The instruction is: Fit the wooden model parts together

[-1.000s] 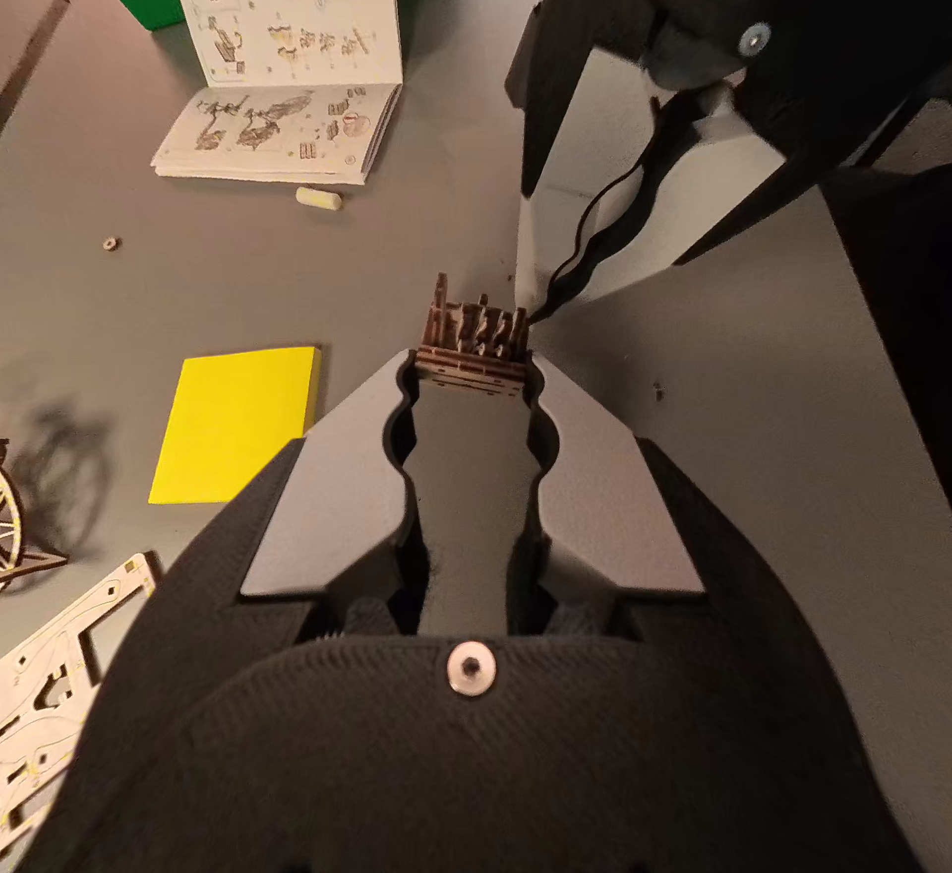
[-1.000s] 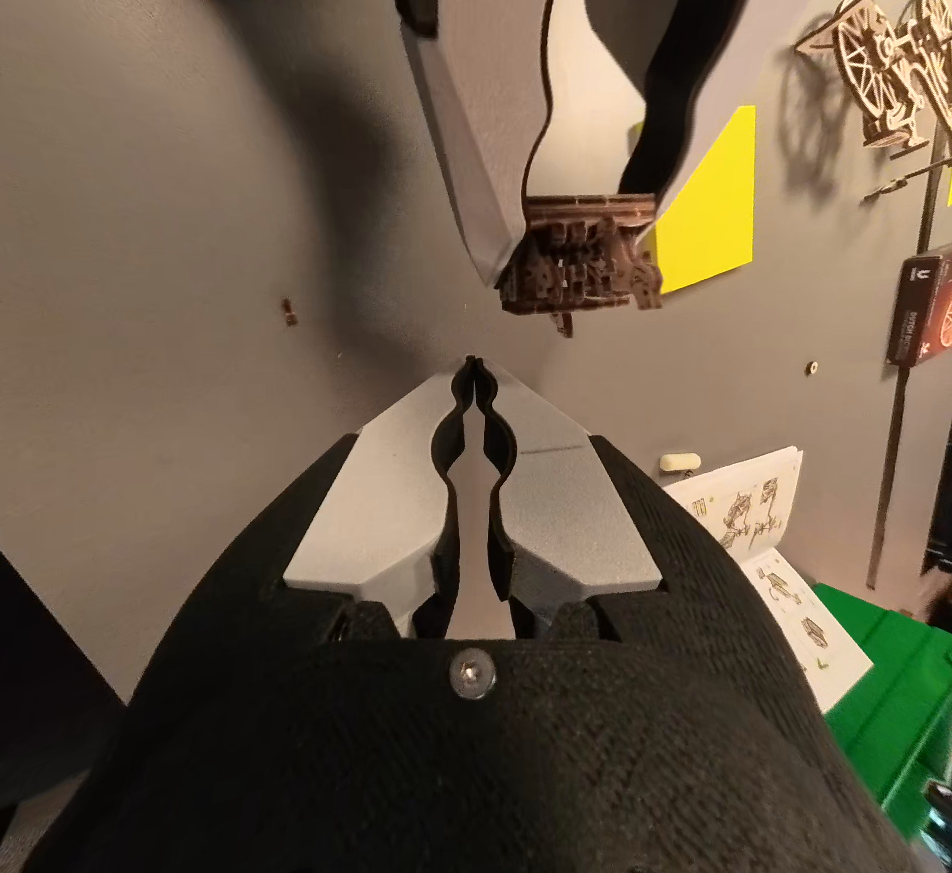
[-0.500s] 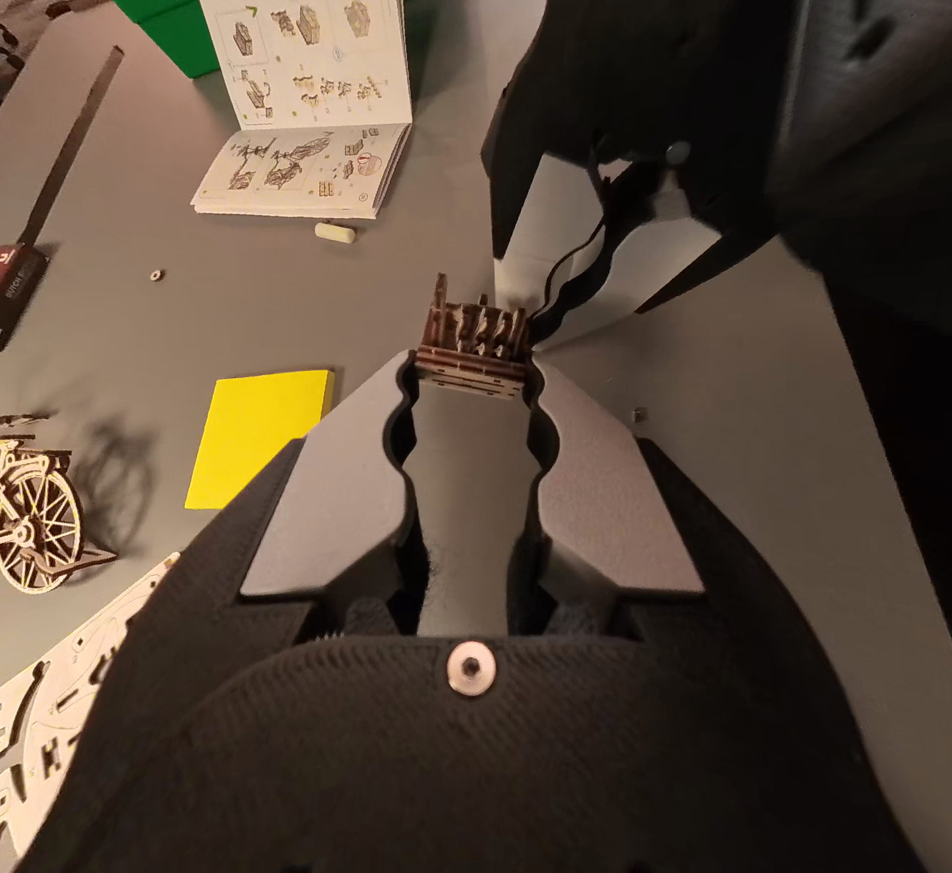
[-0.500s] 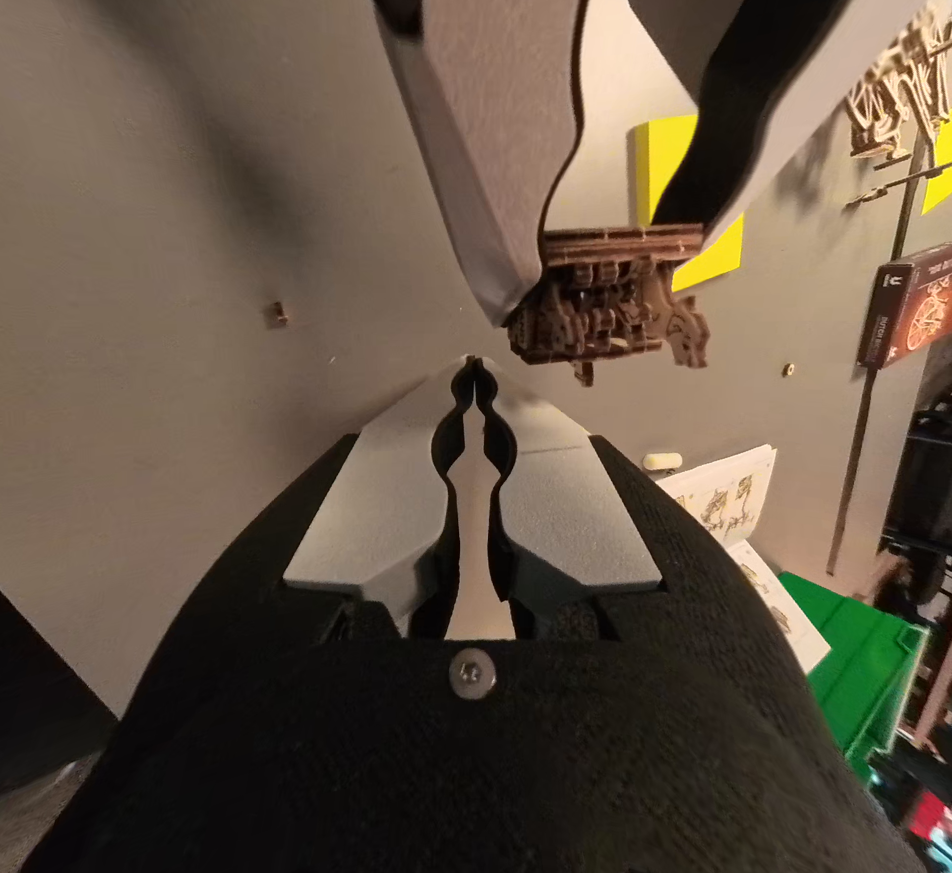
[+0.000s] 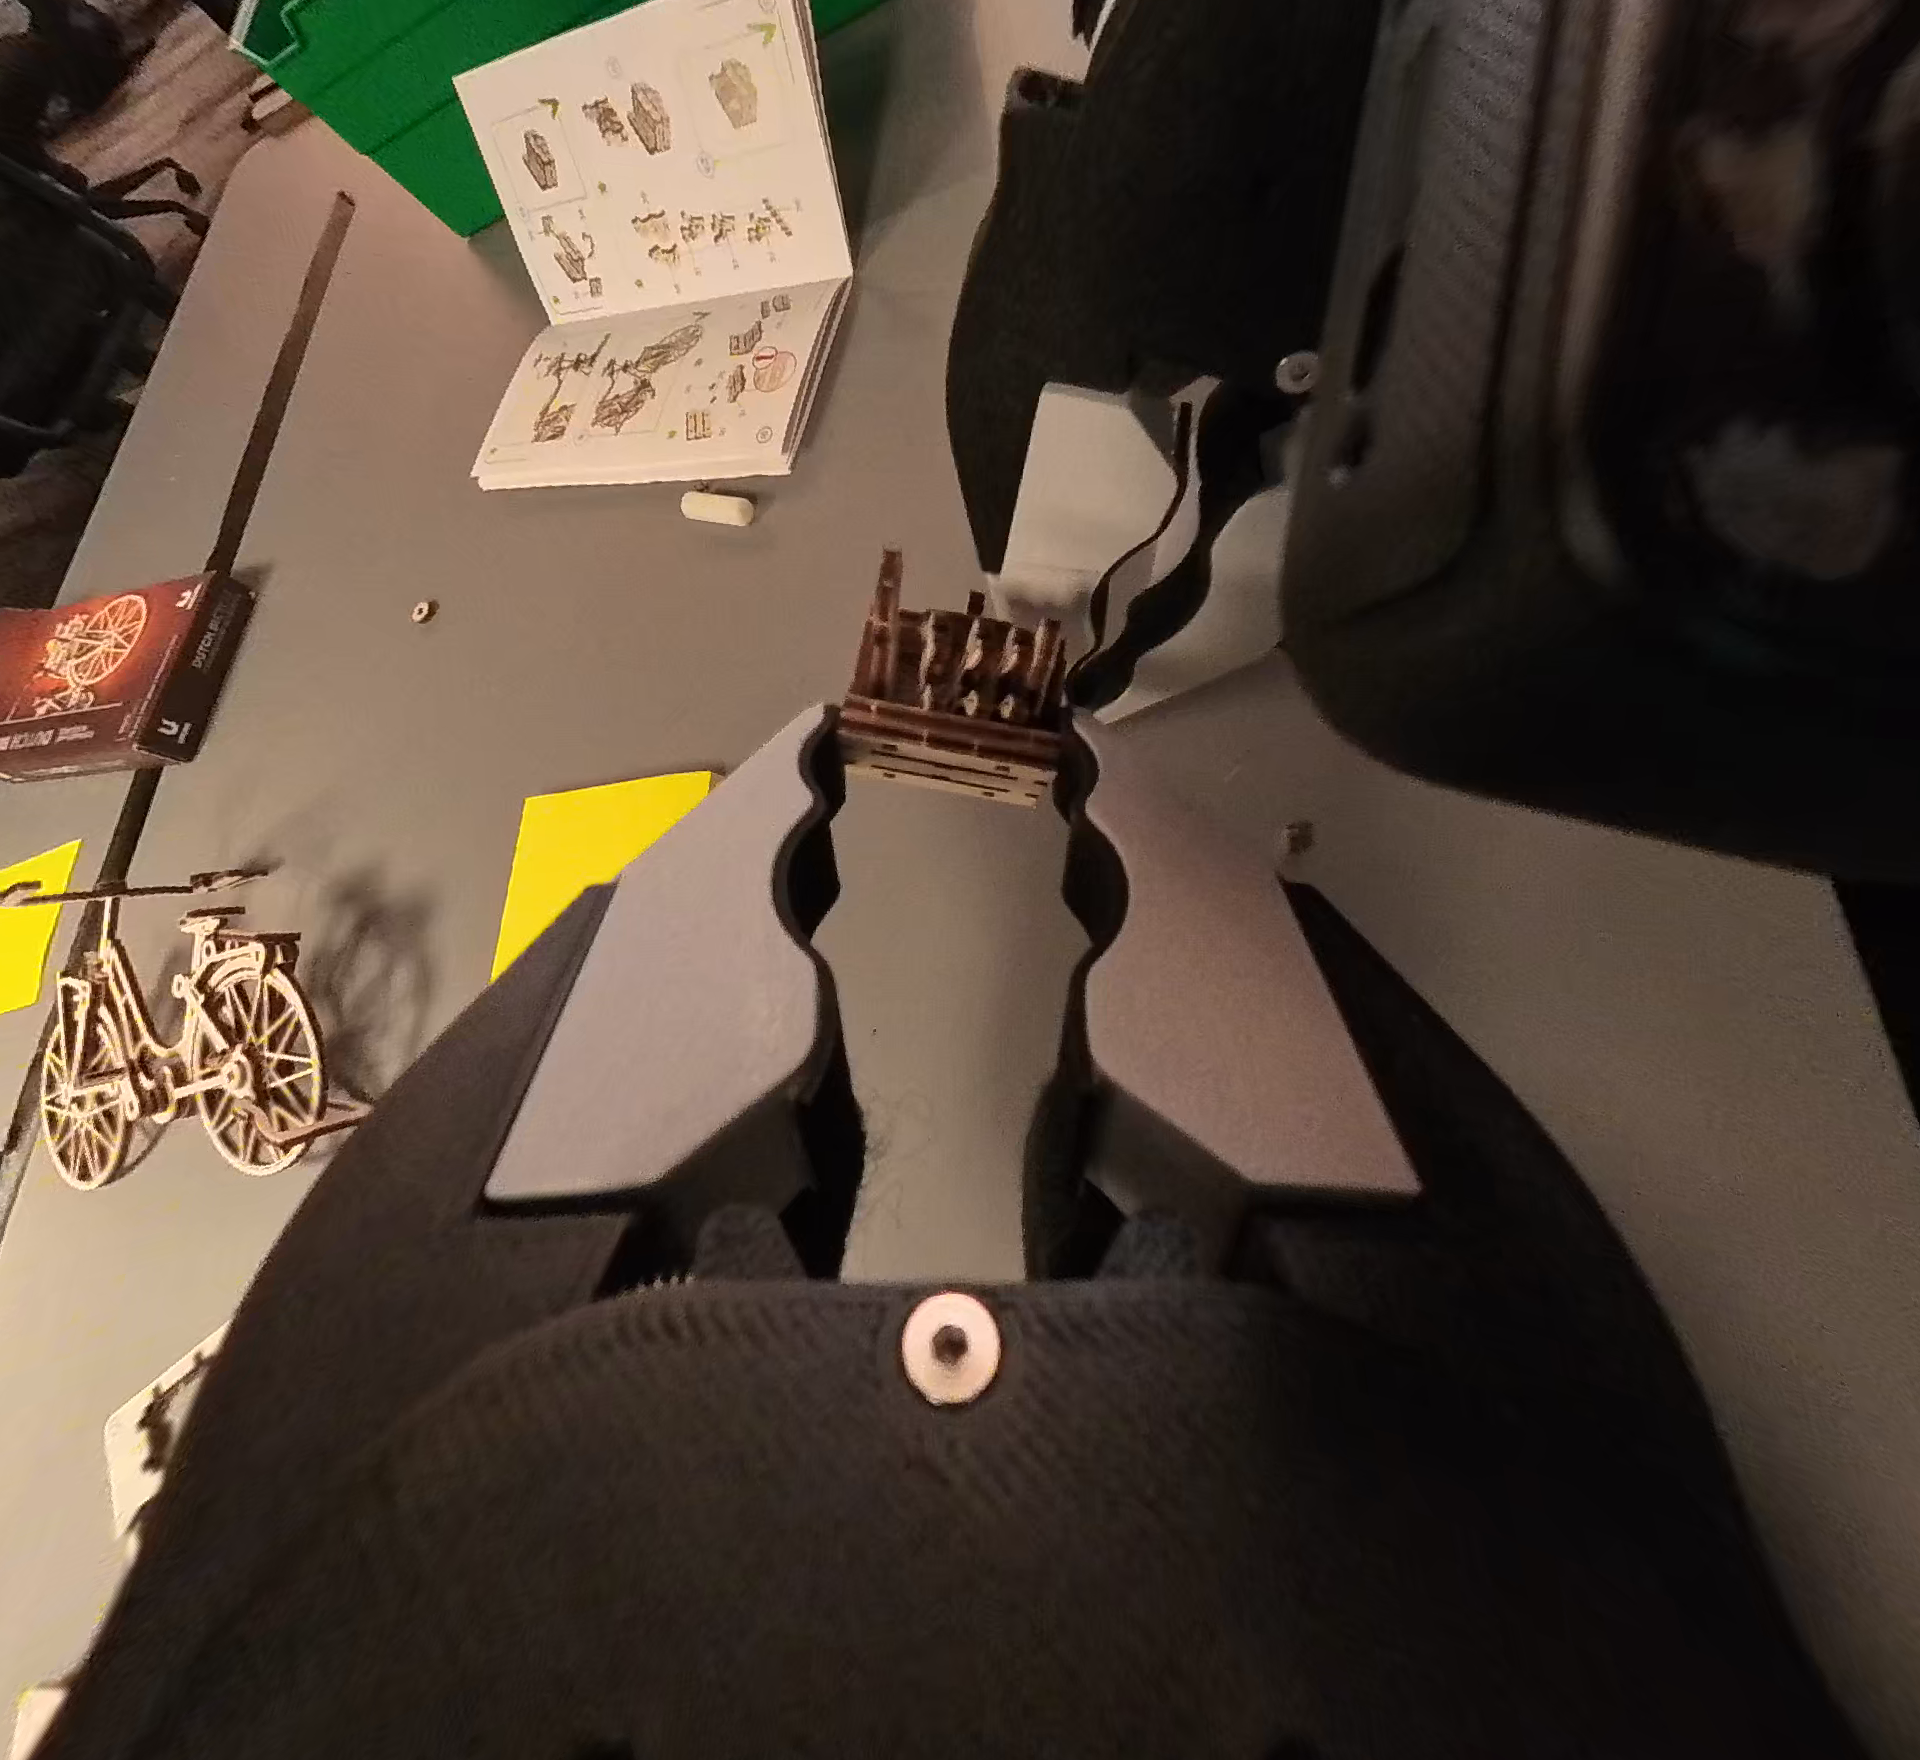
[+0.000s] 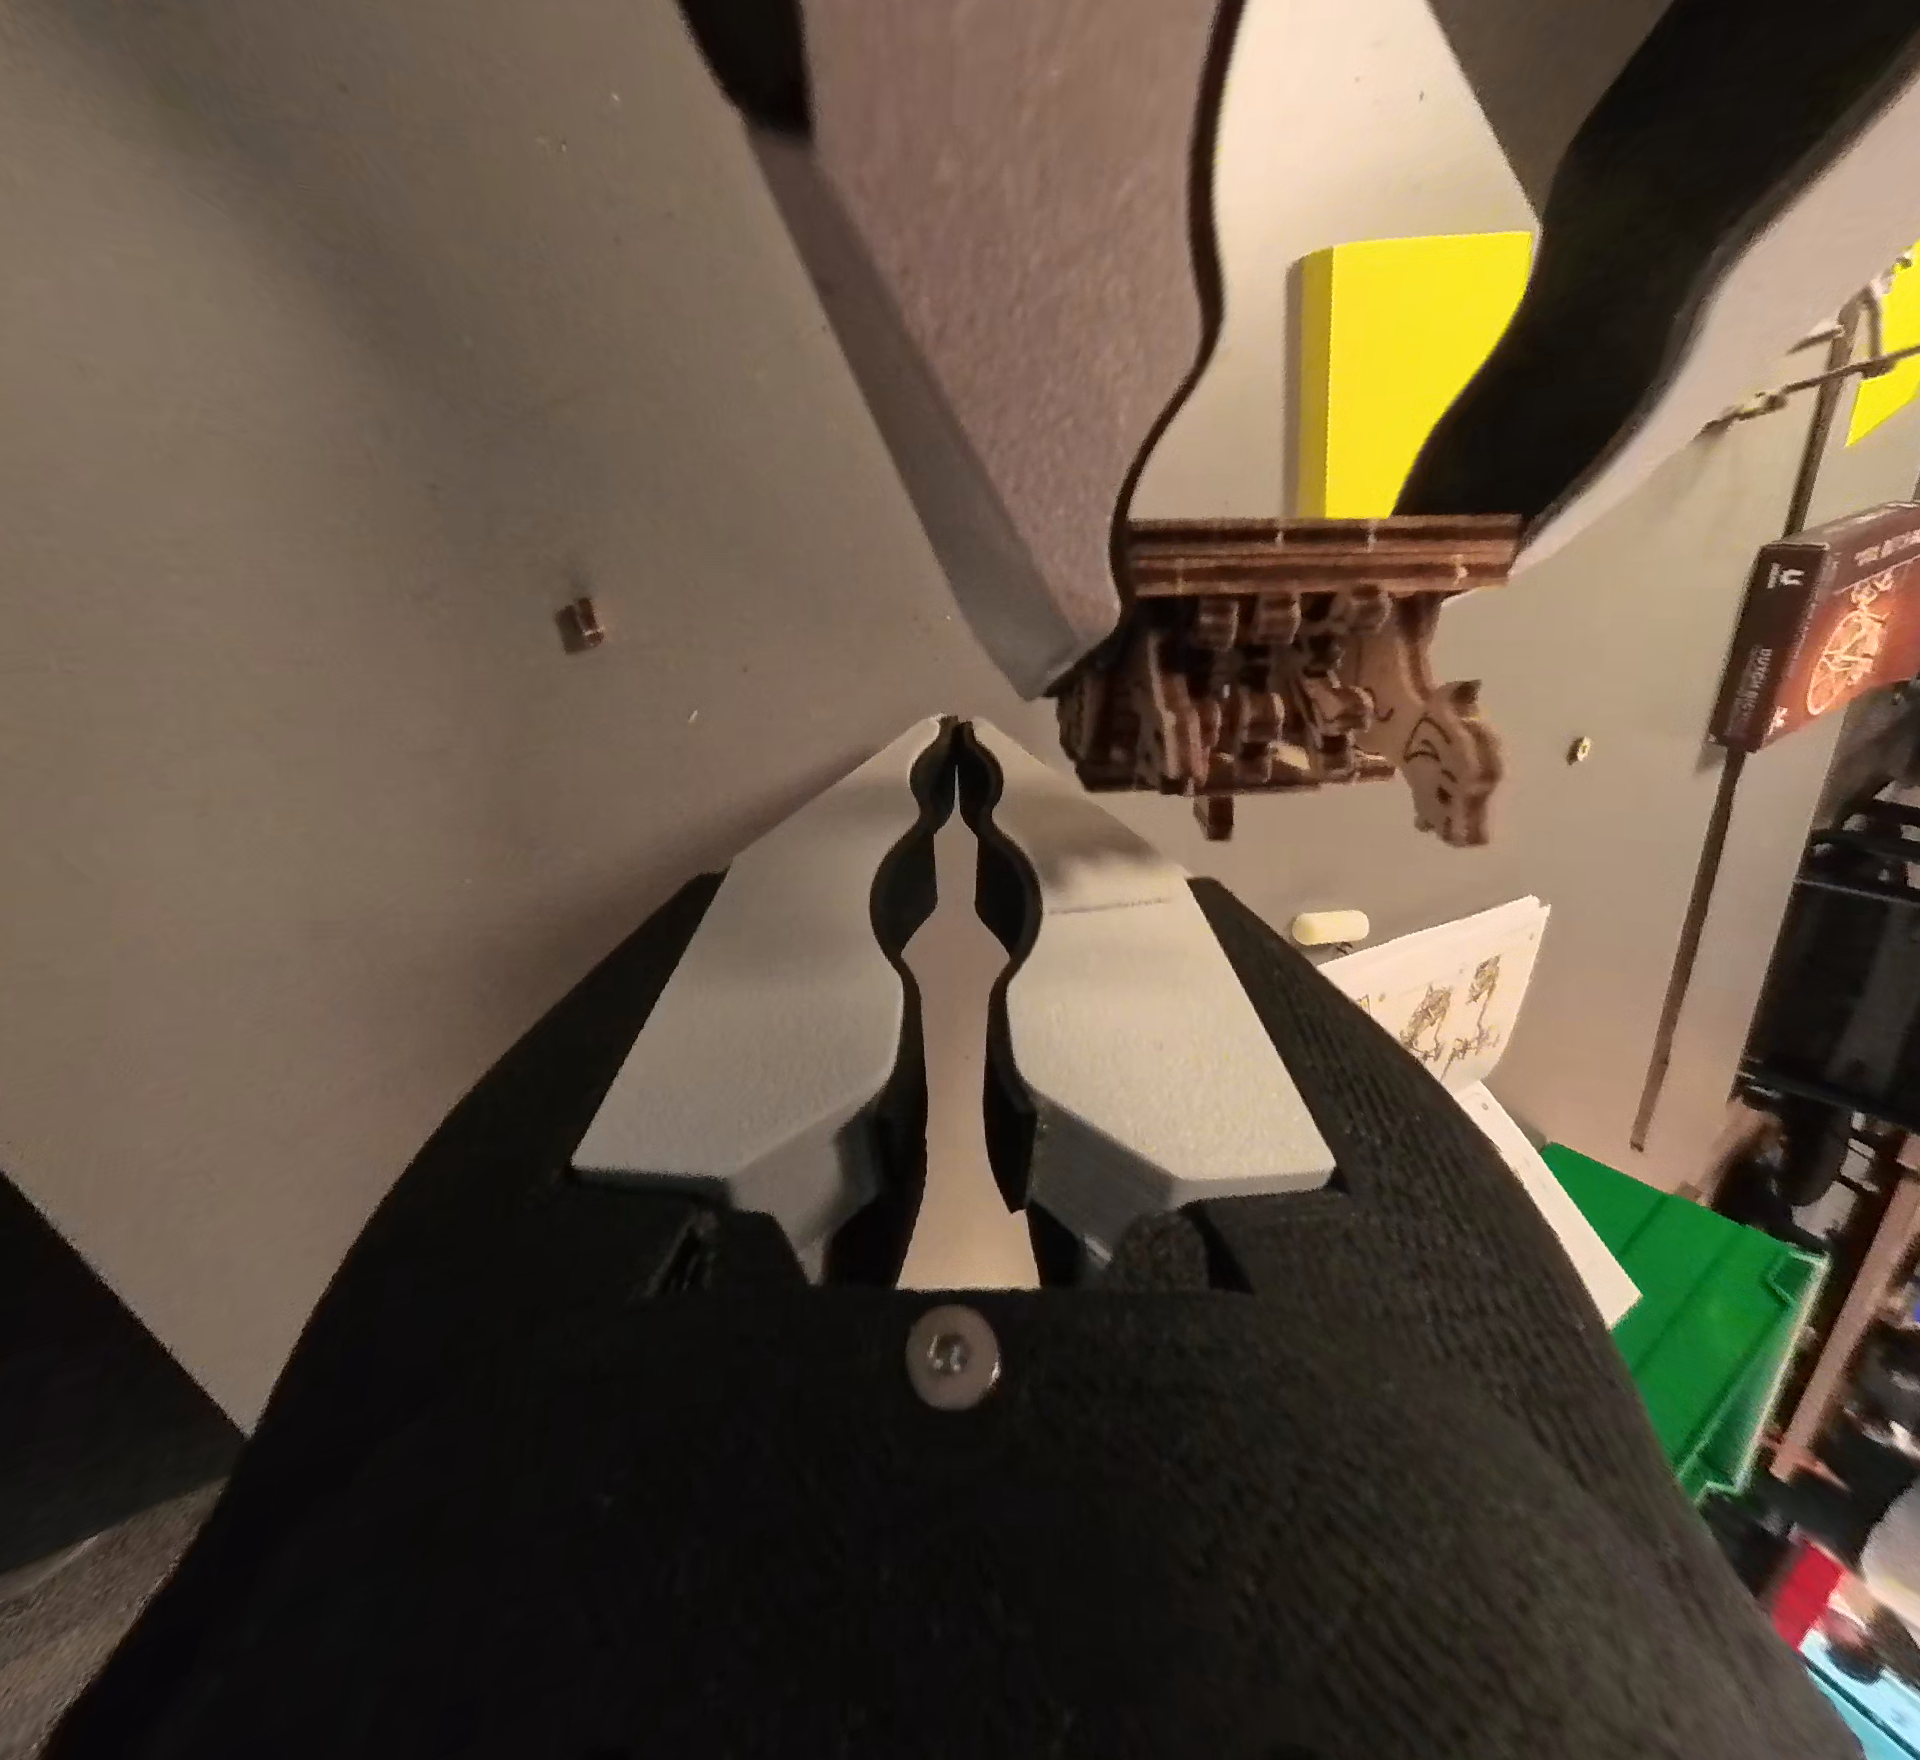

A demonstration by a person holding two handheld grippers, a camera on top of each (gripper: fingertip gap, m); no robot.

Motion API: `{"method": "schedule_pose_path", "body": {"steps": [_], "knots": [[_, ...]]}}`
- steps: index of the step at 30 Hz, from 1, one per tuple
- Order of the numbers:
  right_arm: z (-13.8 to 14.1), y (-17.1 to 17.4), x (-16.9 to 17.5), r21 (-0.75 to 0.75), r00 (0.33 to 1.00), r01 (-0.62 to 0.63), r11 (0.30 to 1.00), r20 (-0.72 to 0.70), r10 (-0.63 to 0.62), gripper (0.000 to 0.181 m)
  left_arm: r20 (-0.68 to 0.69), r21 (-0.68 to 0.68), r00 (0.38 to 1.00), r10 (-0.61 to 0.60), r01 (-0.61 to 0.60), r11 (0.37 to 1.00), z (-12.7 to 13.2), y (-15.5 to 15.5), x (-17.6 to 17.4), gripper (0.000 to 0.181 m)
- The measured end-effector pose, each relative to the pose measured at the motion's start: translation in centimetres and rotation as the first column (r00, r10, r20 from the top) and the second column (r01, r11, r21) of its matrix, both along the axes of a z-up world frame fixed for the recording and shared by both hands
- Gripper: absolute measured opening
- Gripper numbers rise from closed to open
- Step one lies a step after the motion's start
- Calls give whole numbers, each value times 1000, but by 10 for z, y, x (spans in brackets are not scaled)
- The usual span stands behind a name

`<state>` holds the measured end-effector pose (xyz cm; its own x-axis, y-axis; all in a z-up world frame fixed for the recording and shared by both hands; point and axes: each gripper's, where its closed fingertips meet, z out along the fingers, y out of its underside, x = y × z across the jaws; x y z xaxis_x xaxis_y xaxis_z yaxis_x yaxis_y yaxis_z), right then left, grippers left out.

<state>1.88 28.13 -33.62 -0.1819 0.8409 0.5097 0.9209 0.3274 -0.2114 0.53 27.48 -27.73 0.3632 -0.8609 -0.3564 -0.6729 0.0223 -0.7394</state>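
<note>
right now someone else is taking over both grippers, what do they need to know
Left gripper: jaws shut on the dark wooden sub-assembly, held above the grey table.
Right gripper: jaws shut; whether they pinch anything cannot be told. Its tip sits beside the sub-assembly's edge.
On the table: open instruction booklet, finished wooden bicycle model, one tiny loose wooden piece.
Done: sub-assembly built and gripped.
Left: probably fitting the next part into it, then joining the rest.
</note>
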Motion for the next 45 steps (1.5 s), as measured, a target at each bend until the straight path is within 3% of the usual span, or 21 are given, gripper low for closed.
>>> {"method": "schedule_pose_path", "body": {"steps": [17, 33, 45], "knots": [[-8, -1, 0, 6, 998, -13, 1000, 57, 13, 0, -207, 9, 974, 86, -86, 996, -20, 5, -17, 39], [-5, -4, -2, -20, 1000, -20, 1000, 23, 20, 0, 69, -100, 998, 5, 1, 995, 4, -5, 4, 39], [-1, -6, -2, -27, 1000, -23, 999, 15, 23, 0, 108, -137, 994, -12, 27, 990, 7, -9, 7, 39]]}}
